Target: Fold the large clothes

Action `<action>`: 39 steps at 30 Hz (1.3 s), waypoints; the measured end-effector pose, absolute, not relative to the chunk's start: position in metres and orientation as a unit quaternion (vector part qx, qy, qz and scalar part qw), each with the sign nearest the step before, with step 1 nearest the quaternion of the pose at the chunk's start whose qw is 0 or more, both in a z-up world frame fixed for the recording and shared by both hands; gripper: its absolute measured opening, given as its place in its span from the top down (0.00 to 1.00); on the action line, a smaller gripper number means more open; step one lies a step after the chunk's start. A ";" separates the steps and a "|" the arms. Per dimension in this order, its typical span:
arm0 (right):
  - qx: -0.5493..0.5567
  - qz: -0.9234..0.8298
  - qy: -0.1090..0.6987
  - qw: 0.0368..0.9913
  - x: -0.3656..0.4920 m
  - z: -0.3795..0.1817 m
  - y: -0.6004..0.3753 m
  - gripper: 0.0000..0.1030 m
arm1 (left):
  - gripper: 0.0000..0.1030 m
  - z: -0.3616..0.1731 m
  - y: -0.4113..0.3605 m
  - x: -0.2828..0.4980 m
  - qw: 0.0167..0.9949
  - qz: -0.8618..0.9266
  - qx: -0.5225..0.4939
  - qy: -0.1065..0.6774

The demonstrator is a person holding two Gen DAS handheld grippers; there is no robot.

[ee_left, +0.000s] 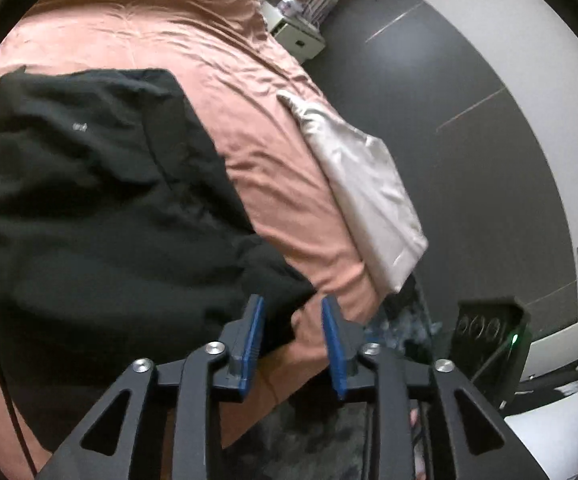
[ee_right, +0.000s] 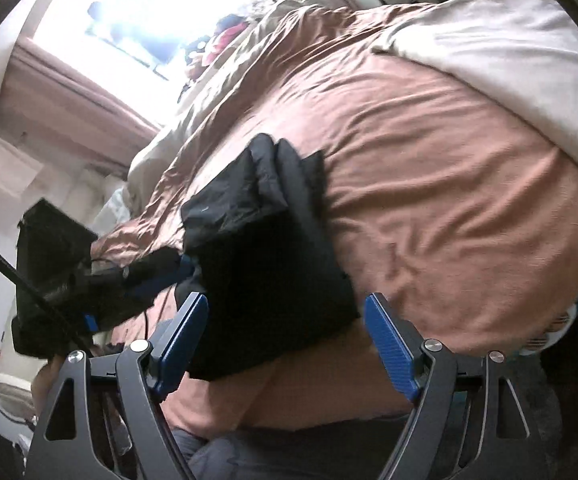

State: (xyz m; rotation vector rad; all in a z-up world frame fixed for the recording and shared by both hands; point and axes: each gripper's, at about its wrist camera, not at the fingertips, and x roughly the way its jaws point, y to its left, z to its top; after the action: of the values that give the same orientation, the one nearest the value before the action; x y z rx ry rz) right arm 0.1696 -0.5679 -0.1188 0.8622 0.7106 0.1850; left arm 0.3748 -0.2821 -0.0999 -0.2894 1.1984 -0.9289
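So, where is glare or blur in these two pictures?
Right wrist view: the window is blown out white, and the black garment shows almost no detail. Left wrist view: even light, slight blur on the garment; both views bend at the edges.

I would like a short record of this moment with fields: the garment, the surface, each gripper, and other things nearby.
garment: black garment, partly folded, lying on the bed near its edge
surface: bed with a rust-orange cover, wrinkled
left gripper: open, fingers on either side of a corner of the garment, not closed on it
right gripper: open wide, the near edge of the garment between its fingers
pillow: pale pillow at the bed's side edge
floor: dark grey floor beside the bed
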 end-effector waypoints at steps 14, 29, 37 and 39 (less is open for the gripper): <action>0.391 0.131 0.342 0.845 0.223 -0.112 -0.541 0.23 | 0.32 -0.070 -0.177 0.395 0.795 -0.302 -0.118 0.513; 0.343 0.139 0.323 0.871 0.253 -0.124 -0.518 0.92 | 0.32 -0.115 -0.123 0.414 0.787 -0.247 -0.145 0.547; 0.393 0.130 0.328 0.849 0.224 -0.170 -0.538 0.93 | 0.32 -0.127 -0.137 0.414 0.777 -0.253 -0.131 0.561; 0.410 0.130 0.330 0.840 0.220 -0.183 -0.542 0.93 | 0.32 -0.131 -0.143 0.416 0.776 -0.253 -0.124 0.565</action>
State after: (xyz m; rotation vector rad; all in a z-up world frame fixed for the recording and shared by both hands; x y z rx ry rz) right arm 0.2195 -0.5424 -0.1825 0.8656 0.6980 0.2741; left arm 0.4160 -0.1433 -0.1308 -0.2677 1.2227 -0.5476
